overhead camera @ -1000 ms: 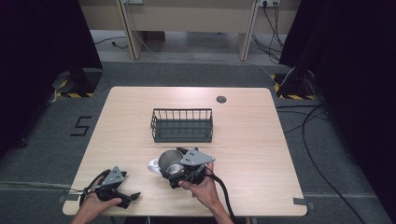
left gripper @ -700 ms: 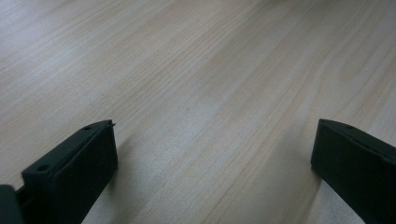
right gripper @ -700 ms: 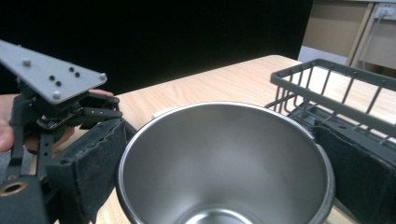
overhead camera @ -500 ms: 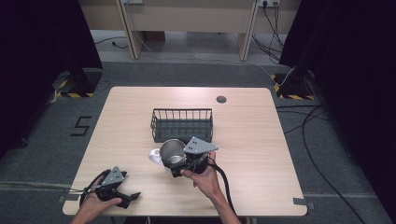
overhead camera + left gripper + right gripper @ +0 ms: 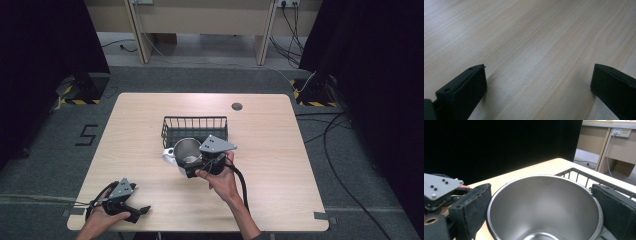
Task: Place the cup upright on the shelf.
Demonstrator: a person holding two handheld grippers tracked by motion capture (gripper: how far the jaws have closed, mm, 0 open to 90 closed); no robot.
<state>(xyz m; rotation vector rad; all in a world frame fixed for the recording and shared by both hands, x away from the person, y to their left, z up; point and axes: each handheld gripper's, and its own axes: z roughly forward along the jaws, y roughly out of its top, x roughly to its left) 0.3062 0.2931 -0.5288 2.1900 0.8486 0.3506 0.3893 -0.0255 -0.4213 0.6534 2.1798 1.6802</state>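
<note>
My right gripper (image 5: 189, 161) is shut on a shiny steel cup (image 5: 185, 149), one black pad pressed on each side of its rim. The cup (image 5: 541, 202) has its mouth turned toward the right gripper's camera, and its inside looks empty. A white piece (image 5: 167, 156) sticks out at the cup's left side. The cup is held just in front of the near wall of a black wire basket (image 5: 195, 123), whose rim (image 5: 574, 173) shows behind the cup. My left gripper (image 5: 141, 212) rests at the table's front left corner, open (image 5: 539, 82) over bare wood.
The pale wooden table (image 5: 280, 150) has a small dark round cap (image 5: 237, 106) near its far edge. Dark curtains stand left and right, and cables lie on the floor at the right. The left gripper's grey plate (image 5: 439, 186) shows in the right gripper view.
My right gripper has carried the steel cup away from the person, up to the basket's near wall. The left gripper has stayed in place.
</note>
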